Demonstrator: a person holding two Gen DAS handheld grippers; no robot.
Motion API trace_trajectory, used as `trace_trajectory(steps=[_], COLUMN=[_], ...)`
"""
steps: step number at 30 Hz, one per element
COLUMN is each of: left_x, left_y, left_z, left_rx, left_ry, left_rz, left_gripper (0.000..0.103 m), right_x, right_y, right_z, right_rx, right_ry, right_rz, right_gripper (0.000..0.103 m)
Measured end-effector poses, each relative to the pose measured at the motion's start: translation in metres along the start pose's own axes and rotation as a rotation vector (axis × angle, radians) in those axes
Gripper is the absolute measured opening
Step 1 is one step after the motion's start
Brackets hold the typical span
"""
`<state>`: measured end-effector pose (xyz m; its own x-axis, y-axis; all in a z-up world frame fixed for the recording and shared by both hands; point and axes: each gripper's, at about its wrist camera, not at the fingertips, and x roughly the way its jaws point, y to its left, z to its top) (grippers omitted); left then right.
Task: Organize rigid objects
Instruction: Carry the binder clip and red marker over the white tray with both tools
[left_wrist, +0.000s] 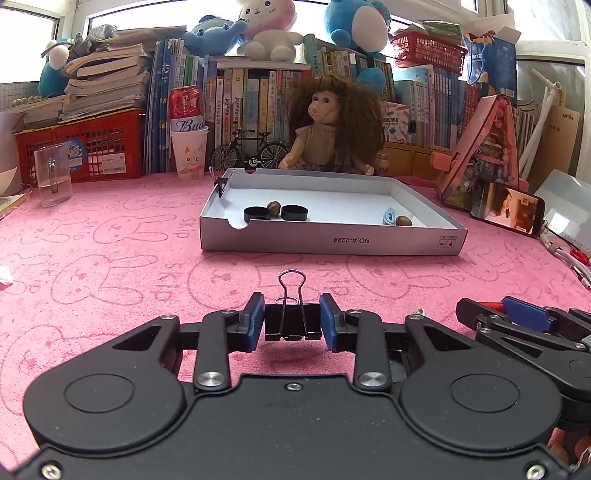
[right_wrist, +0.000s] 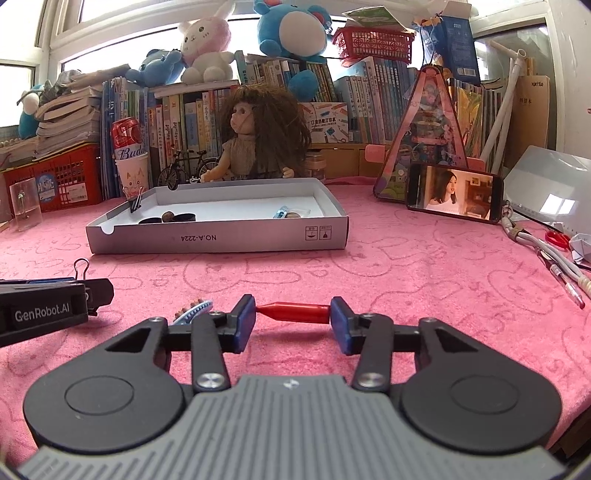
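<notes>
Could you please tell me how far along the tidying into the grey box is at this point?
Done: the grey box holds two black caps, two nuts and a clip. In hand: left gripper clamps a binder clip; right gripper grips a red cap. Left: boxing both, plus the small blue comb-like item.

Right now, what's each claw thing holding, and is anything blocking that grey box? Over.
Left gripper: fingers shut on black binder clip. Right gripper: fingers shut on red pen cap, endwise. Grey box ahead, path open. Small comb-like item on cloth between grippers.

Fuzzy pink cloth (left_wrist: 110, 258); matt cardboard tray (left_wrist: 332, 240)
</notes>
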<state>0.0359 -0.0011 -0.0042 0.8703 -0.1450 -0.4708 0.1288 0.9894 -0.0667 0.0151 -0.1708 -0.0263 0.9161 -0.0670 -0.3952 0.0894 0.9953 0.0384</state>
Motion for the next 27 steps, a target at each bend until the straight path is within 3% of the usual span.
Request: trace_trajectory(steps=[15, 27], left_x=[0.02, 0.051], left_y=[0.012, 0.025], left_z=[0.042, 0.079], left_rx=[-0.031, -0.072], left_ry=[-0.007, -0.019], left_rz=[0.01, -0.026], left_gripper=[0.03, 0.03], right_x=[0.024, 0.054], right_y=[-0.018, -0.034], right_z=[0.037, 0.066], right_rx=[0.011, 0.038], right_ry=[0.009, 0.001], right_rz=[0.036, 0.071], right_gripper=[0.049, 0.049])
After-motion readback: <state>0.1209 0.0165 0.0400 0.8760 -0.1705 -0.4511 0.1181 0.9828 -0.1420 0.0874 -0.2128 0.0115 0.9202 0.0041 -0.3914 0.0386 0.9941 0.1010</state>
